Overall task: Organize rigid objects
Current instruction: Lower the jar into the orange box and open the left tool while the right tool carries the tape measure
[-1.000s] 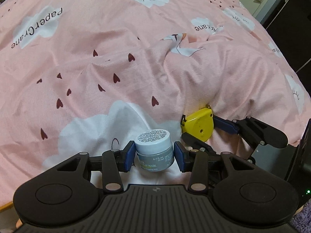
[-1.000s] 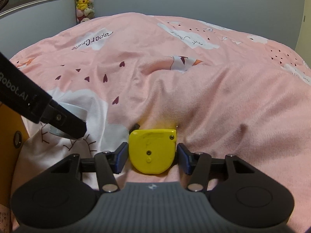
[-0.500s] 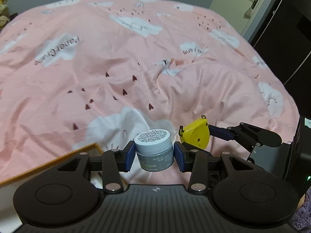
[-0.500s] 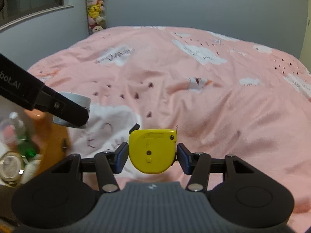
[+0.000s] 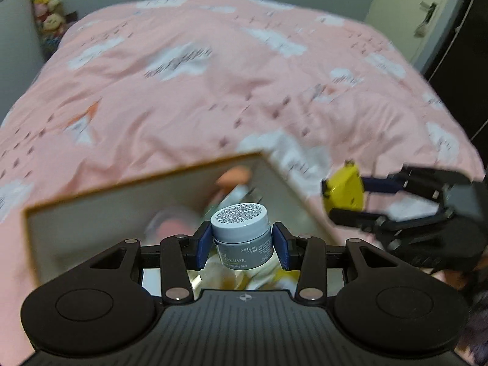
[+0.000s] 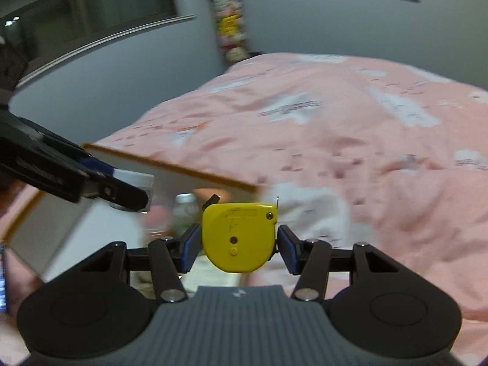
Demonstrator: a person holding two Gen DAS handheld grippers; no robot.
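Pink cloud-print bedspread, stacked plush toys, door handle, window

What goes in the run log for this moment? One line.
left tongs: shut on mask jar | right tongs: shut on yellow tape measure | both above open box

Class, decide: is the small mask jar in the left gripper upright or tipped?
Upright. The jar sits between the left gripper pads with its lid on top and label text reading level.

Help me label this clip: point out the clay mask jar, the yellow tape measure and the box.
clay mask jar (image 5: 238,220), left wrist view, on its pale lid.
yellow tape measure (image 6: 238,238), right wrist view, on its flat face.
box (image 5: 100,213), left wrist view, on its inner wall.
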